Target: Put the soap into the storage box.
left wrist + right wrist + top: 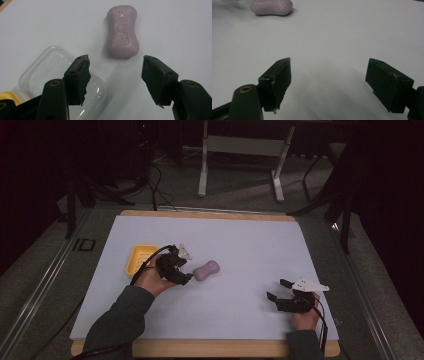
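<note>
Purple soap bar [122, 31] lies just ahead of open left claw [115, 76].

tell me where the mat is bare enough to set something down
The white mat is free across its far strip along the wooden edge, and through the wide middle between the purple soap and the right tool. It is crowded at the left: the yellow tray, clear lid, left tool and soap sit close together.
</note>
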A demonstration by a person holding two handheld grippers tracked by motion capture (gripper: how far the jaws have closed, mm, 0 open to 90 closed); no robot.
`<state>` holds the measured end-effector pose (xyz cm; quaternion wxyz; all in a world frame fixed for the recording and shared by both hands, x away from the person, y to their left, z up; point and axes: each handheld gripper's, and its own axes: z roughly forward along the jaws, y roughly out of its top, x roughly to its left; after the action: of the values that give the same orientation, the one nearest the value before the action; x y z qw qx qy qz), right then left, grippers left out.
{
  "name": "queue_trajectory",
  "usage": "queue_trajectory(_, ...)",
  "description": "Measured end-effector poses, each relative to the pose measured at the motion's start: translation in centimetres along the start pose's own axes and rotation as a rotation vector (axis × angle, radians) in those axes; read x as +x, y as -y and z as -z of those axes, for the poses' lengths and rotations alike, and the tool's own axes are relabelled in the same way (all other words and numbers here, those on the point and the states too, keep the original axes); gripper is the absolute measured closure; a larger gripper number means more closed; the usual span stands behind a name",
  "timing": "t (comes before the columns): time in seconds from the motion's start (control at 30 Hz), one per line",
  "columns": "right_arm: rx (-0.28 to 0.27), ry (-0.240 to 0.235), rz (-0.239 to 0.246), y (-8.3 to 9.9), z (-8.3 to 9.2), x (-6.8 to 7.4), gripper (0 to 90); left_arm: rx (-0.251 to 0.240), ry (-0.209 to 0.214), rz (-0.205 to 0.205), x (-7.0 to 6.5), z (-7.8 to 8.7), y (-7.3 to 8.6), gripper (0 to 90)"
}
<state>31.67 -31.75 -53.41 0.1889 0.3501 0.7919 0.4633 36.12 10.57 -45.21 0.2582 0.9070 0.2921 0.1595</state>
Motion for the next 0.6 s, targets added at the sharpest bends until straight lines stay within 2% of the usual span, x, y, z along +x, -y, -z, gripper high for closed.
queue_trajectory(0.33,0.002,0.003,0.0,0.0,0.0,0.0,20.0,0.032,0.016,0.005,1.0,-0.8,-1.4,39.7)
queue_trajectory(0.6,0.005,0.002,0.0,0.0,0.0,0.0,19.8,0.051,0.034,-0.012,1.2,-1.7,-2.3,37.9)
